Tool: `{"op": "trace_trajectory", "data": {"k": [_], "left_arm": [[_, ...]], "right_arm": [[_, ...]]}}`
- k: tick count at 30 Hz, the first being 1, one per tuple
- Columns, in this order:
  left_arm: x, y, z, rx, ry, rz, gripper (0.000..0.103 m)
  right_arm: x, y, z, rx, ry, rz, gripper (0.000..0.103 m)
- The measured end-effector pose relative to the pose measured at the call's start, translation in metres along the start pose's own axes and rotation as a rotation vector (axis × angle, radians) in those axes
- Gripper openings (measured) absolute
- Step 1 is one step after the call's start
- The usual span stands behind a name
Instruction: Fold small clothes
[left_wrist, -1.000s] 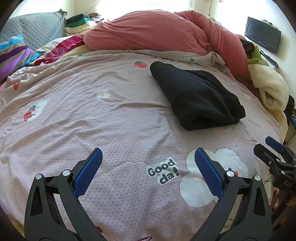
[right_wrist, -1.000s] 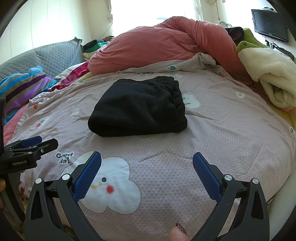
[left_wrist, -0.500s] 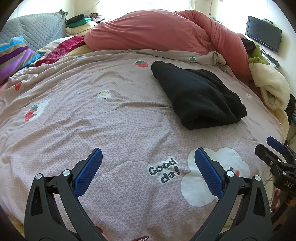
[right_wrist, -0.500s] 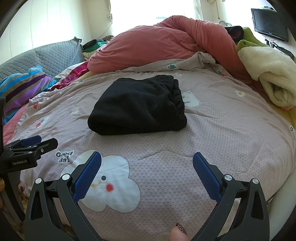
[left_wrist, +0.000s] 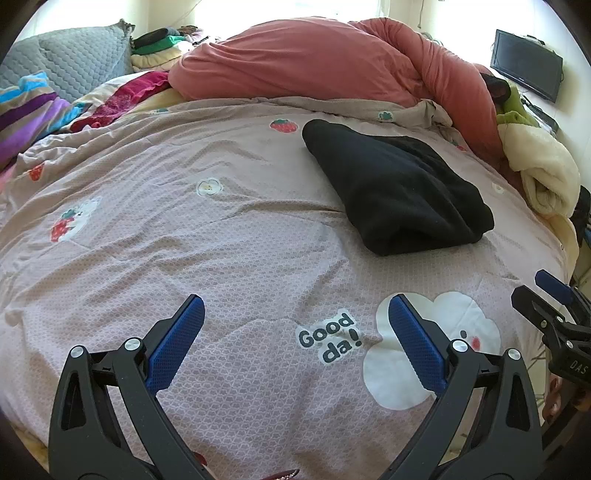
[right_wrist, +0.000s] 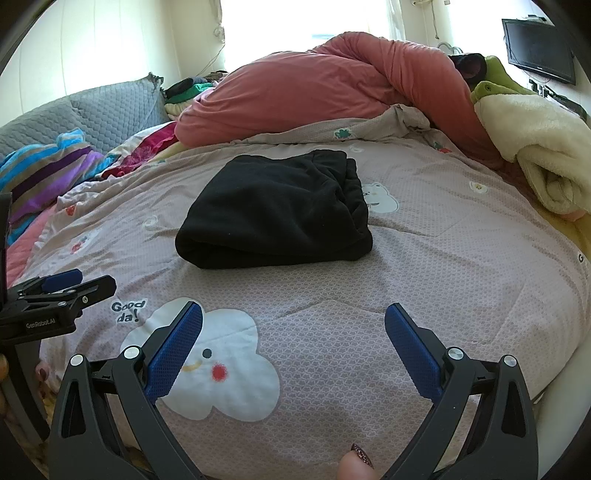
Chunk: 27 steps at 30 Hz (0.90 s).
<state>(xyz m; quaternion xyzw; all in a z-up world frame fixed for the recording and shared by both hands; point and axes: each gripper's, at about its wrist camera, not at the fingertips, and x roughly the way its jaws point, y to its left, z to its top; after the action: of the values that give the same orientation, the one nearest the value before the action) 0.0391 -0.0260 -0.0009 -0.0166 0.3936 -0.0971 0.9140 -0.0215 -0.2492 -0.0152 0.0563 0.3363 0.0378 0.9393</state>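
A black fleece garment (right_wrist: 275, 210) lay folded into a thick, roughly rectangular bundle on the pinkish-mauve bedspread (right_wrist: 461, 266), toward the middle of the bed and nearer its far edge than its near one. Its nap looked soft and matte, with no print or trim visible. The near end was a rounded fold with a shallow crease where the layers met; the right side showed gathered, rippled edges stacked on one another. In the left wrist view the same bundle (left_wrist: 395, 192) tapered to a blunt point at its far end and sat thickest at its near right corner.

The left gripper (left_wrist: 295, 332) hovered over the near edge of the bed, its blue-padded jaws spread wide and empty, a "Good da!" print (left_wrist: 328, 336) showing between them. The right gripper (right_wrist: 293, 332) hung just beside it, likewise spread wide and holding nothing, above a white cloud print (right_wrist: 221, 362). Both stood well apart from the garment. A salmon duvet (right_wrist: 332, 85) was heaped along the far edge, and a cream blanket (right_wrist: 543, 147) lay rolled at the far right corner.
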Motion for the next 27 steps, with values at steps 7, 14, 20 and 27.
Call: {"op": "trace_trajectory", "data": {"k": [7, 14, 20, 27], "left_arm": [[0.000, 0.000, 0.000, 0.000, 0.000, 0.001, 0.093], [0.001, 0.000, 0.000, -0.001, 0.000, 0.001, 0.093], [0.000, 0.000, -0.001, 0.001, 0.001, -0.012, 0.093], [0.001, 0.009, -0.001, -0.048, 0.033, 0.024, 0.094]], "right_arm": [[0.000, 0.000, 0.000, 0.001, 0.000, 0.000, 0.098], [0.000, -0.001, -0.001, 0.004, 0.003, -0.002, 0.098], [0.000, -0.004, 0.000, 0.012, 0.003, -0.011, 0.098], [-0.006, -0.032, -0.003, 0.065, -0.005, -0.150, 0.098]]}}
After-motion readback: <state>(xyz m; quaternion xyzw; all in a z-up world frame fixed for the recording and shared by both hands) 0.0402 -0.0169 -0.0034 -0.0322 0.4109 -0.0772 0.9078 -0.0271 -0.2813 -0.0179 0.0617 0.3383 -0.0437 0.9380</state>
